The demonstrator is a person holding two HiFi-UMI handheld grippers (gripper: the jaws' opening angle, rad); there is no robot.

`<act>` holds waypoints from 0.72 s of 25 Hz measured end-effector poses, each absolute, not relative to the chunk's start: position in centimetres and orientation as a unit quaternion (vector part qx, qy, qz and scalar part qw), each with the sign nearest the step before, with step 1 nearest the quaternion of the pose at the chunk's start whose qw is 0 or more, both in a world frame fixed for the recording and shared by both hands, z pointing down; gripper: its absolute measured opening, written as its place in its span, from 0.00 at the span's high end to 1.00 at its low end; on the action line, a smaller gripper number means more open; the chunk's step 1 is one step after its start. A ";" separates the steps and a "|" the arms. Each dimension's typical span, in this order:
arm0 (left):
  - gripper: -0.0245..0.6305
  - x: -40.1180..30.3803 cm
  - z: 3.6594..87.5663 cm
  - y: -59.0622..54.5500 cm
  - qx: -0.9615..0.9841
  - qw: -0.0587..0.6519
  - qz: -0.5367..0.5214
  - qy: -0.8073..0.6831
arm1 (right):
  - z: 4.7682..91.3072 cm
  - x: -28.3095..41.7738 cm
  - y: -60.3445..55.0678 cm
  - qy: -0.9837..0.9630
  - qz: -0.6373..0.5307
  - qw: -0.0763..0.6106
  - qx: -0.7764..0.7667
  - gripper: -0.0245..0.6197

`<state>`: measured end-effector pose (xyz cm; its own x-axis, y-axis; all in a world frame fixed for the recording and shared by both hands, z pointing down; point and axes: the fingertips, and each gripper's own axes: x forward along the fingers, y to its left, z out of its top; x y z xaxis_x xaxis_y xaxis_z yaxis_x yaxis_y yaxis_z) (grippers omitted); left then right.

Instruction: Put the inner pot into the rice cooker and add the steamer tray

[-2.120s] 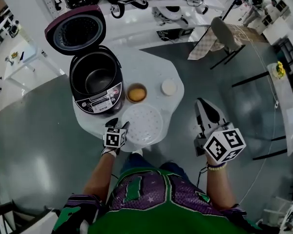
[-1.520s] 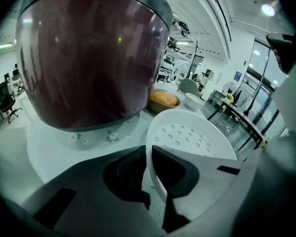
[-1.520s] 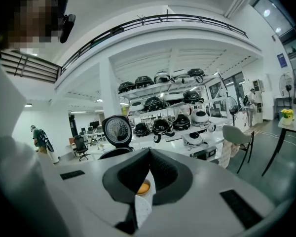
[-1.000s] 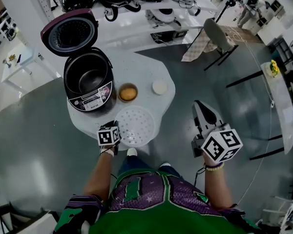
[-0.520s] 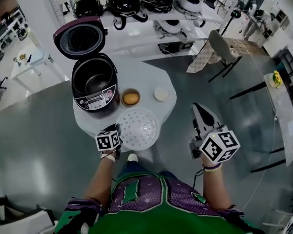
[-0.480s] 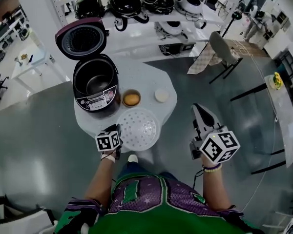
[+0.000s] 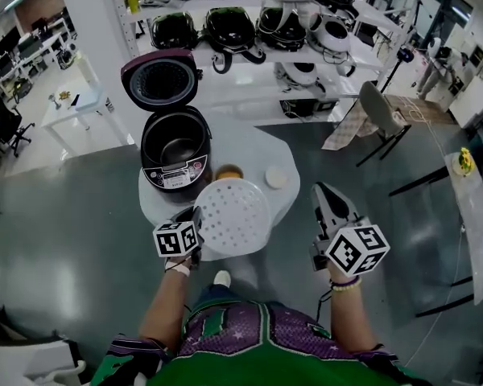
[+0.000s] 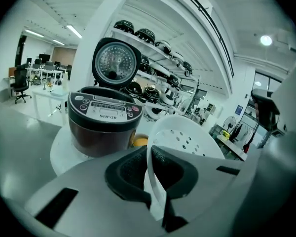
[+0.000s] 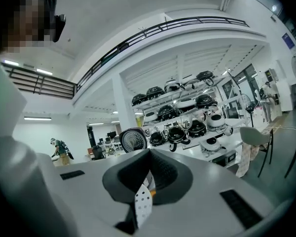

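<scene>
White perforated plastic, the tray [image 7: 235, 217] is in front of the cooker [image 7: 175, 171] and a little to its right. It is carried by one edge and looks lifted off the table [image 7: 282, 147]. The left gripper [image 7: 193, 219] is clenched on the rim nearest the person. The thin wall stands pinched between its pads, so the far side tips up and the holed face leans toward the cooker. An edge grip like this makes sense, because it leaves the whole disc free to drop into the opening without the jaws fouling the cooker's wall.

The cooker's lid [image 7: 161, 79] is thrown right back behind it, which leaves the mouth clear from above. The dark pot [image 7: 177, 145] appears to be seated inside already, so I judge that the tray is the only part left to add. It needs to travel toward the cooker and level out over the pot.

The right gripper [image 7: 322, 191] is held well to the right of the cooker, off the table's edge. Its jaws are pressed together on nothing, and only a sliver of the tray shows past them. It seems parked there to stay out of the way.

A small bowl [image 7: 228, 171] with something orange in it sits just right of the cooker, and a pale disc [image 7: 276, 177] lies farther right. Both lie close to the tray's path, so its low edge should pass above them.
</scene>
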<state>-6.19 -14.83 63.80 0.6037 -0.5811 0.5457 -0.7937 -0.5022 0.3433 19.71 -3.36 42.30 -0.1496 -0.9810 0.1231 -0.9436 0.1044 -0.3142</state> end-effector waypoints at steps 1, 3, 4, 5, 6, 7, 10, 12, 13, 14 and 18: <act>0.90 -6.4 63.0 -14.9 0.847 0.289 0.176 -0.409 | 42.1 19.6 -3.5 0.744 -0.160 0.059 -0.646 0.95; 0.90 -6.8 61.6 -15.0 0.848 0.286 0.164 -0.415 | 41.6 19.2 -3.6 0.749 -0.157 0.062 -0.640 0.95; 0.90 -7.0 60.9 -15.0 0.848 0.285 0.158 -0.419 | 41.3 19.1 -3.7 0.752 -0.155 0.062 -0.638 0.95; 0.90 -7.3 60.2 -15.0 0.847 0.284 0.152 -0.422 | 41.0 19.0 -3.7 0.754 -0.154 0.063 -0.635 0.95; 0.90 -7.5 59.6 -15.0 0.847 0.283 0.147 -0.425 | 40.7 18.9 -3.8 0.756 -0.152 0.064 -0.633 0.95; 0.90 -7.7 59.0 -15.1 0.847 0.281 0.142 -0.429 | 40.4 18.8 -3.8 0.758 -0.151 0.065 -0.631 0.95; 0.90 -8.5 57.4 -15.5 0.846 0.274 0.130 -0.438 | 39.6 18.4 -4.3 0.766 -0.147 0.074 -0.622 0.95; 0.90 -9.1 56.4 -16.1 0.847 0.269 0.122 -0.442 | 39.1 17.7 -4.8 0.771 -0.142 0.076 -0.616 0.95; 0.90 -9.4 56.0 -16.4 0.848 0.267 0.118 -0.443 | 38.9 17.3 -5.1 0.774 -0.140 0.075 -0.614 0.95; 0.90 -9.7 55.5 -16.7 0.849 0.264 0.116 -0.443 | 38.7 16.9 -5.3 0.775 -0.138 0.074 -0.612 0.95; 0.90 -10.4 53.4 -18.3 0.853 0.254 0.101 -0.444 | 38.1 15.9 -6.6 0.779 -0.135 0.067 -0.608 0.95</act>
